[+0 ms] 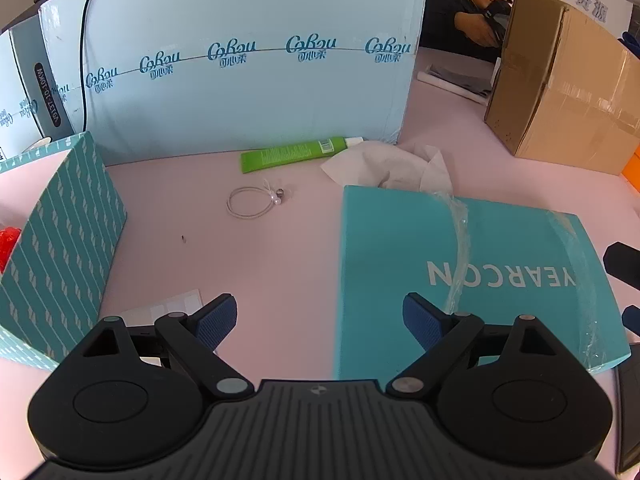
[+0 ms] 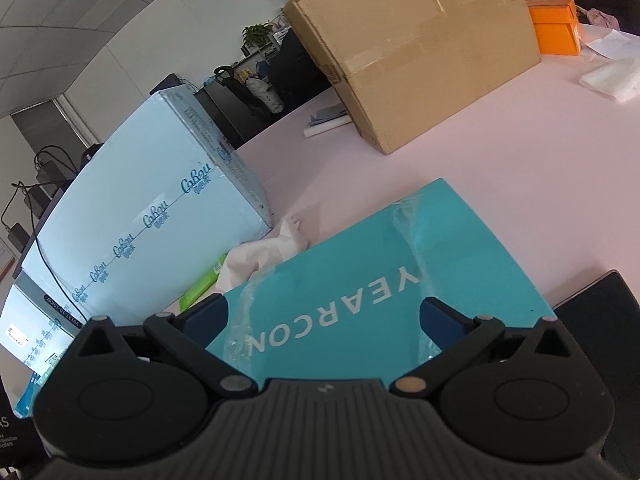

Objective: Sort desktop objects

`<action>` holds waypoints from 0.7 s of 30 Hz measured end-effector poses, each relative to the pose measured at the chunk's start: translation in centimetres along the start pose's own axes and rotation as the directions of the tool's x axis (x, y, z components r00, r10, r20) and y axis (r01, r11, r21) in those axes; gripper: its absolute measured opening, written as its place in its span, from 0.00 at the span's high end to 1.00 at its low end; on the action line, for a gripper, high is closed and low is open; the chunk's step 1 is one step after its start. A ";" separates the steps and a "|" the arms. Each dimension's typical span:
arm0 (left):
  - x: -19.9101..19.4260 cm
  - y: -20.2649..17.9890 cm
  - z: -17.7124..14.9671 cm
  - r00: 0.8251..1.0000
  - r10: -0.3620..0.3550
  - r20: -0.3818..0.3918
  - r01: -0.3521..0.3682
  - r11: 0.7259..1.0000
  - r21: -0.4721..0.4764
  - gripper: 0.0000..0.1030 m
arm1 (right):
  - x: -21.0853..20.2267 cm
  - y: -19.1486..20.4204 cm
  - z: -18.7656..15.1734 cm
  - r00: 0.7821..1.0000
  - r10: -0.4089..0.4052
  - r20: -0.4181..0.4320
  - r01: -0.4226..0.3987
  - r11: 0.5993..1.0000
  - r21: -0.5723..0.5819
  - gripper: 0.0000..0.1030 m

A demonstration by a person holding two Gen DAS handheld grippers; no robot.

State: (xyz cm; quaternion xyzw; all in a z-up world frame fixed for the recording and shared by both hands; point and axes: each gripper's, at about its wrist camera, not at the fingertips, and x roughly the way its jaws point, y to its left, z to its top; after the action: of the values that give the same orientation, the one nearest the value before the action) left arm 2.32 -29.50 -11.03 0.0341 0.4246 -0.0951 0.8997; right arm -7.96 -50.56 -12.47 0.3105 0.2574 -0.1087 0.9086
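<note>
Both claws wide, gripping nothing: my left claw [image 1: 319, 322] over bare worktop [image 1: 280, 256], right claw [image 2: 324, 320] over teal box [image 2: 360, 280].

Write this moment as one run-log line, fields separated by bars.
left gripper: open, empty, over table | right gripper: open, over teal box | tube, hair tie, tissue: unsorted

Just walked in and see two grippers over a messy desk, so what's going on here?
A person is sorting desk clutter with two handheld grippers. Both the left gripper and the right gripper are open and hold nothing. The right one hovers over the teal box. A green tube, a crumpled tissue and a white hair tie lie loose on the pink table.
</note>
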 end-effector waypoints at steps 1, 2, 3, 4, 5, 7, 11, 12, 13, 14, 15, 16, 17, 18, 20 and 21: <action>0.1 -0.1 0.0 1.000 0.000 -0.001 0.000 1.000 0.002 0.14 | 0.0 -0.1 0.0 1.000 -0.003 0.000 0.003 1.000 0.001 0.00; 0.1 -0.2 -0.1 1.000 0.000 -0.002 0.000 1.000 0.003 0.14 | 0.0 -0.3 0.1 1.000 -0.006 0.000 0.006 1.000 0.001 0.00; 0.2 -0.2 -0.1 1.000 0.001 -0.003 -0.001 1.000 0.005 0.14 | 0.0 -0.4 0.1 1.000 -0.010 0.000 0.010 1.000 0.003 0.00; 0.2 -0.3 -0.1 1.000 0.001 -0.004 -0.001 1.000 0.006 0.14 | 0.0 -0.5 0.1 1.000 -0.012 0.001 0.012 1.000 0.005 0.00; 0.3 -0.4 -0.2 1.000 0.002 -0.006 -0.002 1.000 0.007 0.14 | 0.0 -0.7 0.1 1.000 -0.014 0.002 0.014 1.000 0.008 0.00; 0.4 -0.4 -0.2 1.000 0.003 -0.007 -0.003 1.000 0.007 0.14 | 0.0 -0.9 0.2 1.000 -0.019 0.004 0.019 1.000 0.010 0.00; 0.5 -0.6 -0.1 1.000 -0.001 -0.006 0.001 1.000 0.005 0.14 | 0.1 -1.2 0.4 0.999 -0.033 0.011 0.032 0.999 0.012 0.00; 0.5 -0.7 -0.1 1.000 -0.002 -0.005 0.002 1.000 0.005 0.14 | 0.1 -1.3 0.4 0.999 -0.036 0.012 0.036 0.999 0.009 0.00; 0.5 -0.7 -0.1 1.000 -0.003 -0.005 0.003 1.000 0.006 0.14 | 0.1 -1.3 0.5 0.999 -0.040 0.014 0.040 0.999 0.005 0.00; 0.5 -0.8 0.0 1.000 -0.004 -0.005 0.004 1.000 0.008 0.14 | 0.2 -1.3 0.6 0.999 -0.043 0.018 0.043 0.999 0.001 0.00; 0.5 -0.8 0.0 1.000 -0.004 -0.005 0.004 1.000 0.008 0.14 | 0.1 -1.3 0.7 0.999 -0.047 0.023 0.047 0.999 -0.006 0.00; 0.5 -0.9 0.0 1.000 -0.005 -0.005 0.005 1.000 0.008 0.14 | 0.1 -1.3 0.8 0.998 -0.050 0.029 0.050 0.999 -0.013 0.00; 0.6 -0.9 0.0 1.000 -0.005 -0.006 0.005 1.000 0.007 0.14 | 0.0 -1.3 0.9 0.998 -0.057 0.036 0.058 0.998 -0.025 0.00; 0.6 -0.9 0.0 1.000 -0.006 -0.006 0.006 1.000 0.007 0.14 | -0.1 -1.2 1.1 0.997 -0.065 0.044 0.067 0.997 -0.038 0.00; 0.6 -0.8 0.0 1.000 -0.006 -0.006 0.006 1.000 0.008 0.14 | -0.2 -1.2 1.4 0.995 -0.079 0.061 0.083 0.995 -0.061 0.00; 0.7 -0.7 0.0 1.000 -0.006 -0.007 0.006 1.000 0.008 0.14 | -0.2 -1.3 1.6 0.994 -0.082 0.067 0.087 0.994 -0.065 0.00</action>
State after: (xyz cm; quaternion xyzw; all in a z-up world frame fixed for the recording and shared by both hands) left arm 2.60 -30.33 -11.51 0.0370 0.4272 -0.0994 0.8979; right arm -7.96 -52.53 -11.92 0.2644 0.2444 -0.1482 0.9211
